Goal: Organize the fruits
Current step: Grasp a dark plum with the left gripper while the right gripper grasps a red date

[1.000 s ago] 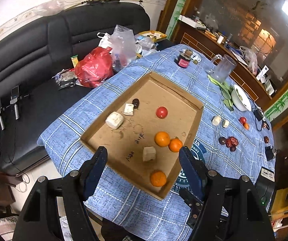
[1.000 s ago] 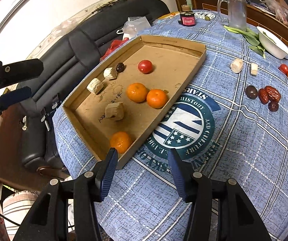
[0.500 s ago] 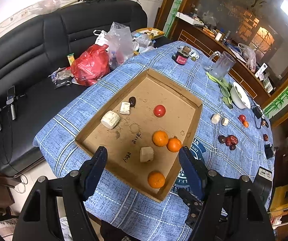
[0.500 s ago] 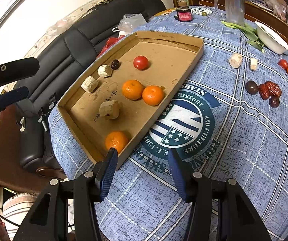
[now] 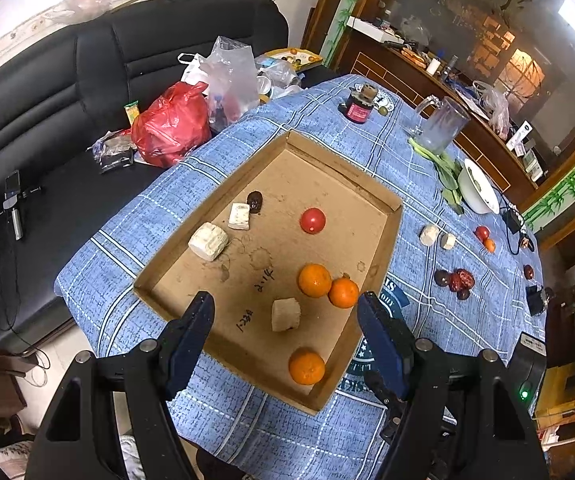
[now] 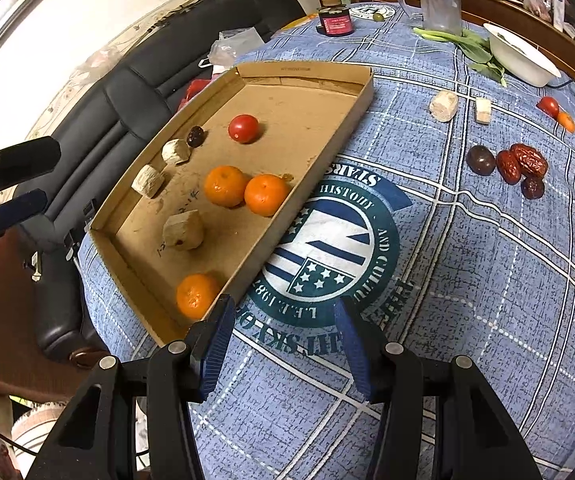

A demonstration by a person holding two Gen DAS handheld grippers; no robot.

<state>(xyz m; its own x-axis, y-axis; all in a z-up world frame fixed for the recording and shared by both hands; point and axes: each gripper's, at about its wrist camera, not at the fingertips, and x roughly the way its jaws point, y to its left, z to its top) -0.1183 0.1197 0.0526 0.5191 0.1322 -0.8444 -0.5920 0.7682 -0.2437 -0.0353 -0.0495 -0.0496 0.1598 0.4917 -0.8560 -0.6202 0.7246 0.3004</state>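
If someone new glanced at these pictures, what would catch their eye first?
Probably the shallow cardboard tray on the blue checked tablecloth, holding three bright oranges, a red tomato and pale chunks. Next, the round printed emblem beside the tray, and the dark red dates lying loose on the cloth to its right.

Sideboard clutter too small

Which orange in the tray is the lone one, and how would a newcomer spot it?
Find the shallow cardboard tray on the blue checked tablecloth. Go to its near corner, by the round printed emblem. The lone orange sits there by itself, while the other two oranges touch mid-tray.
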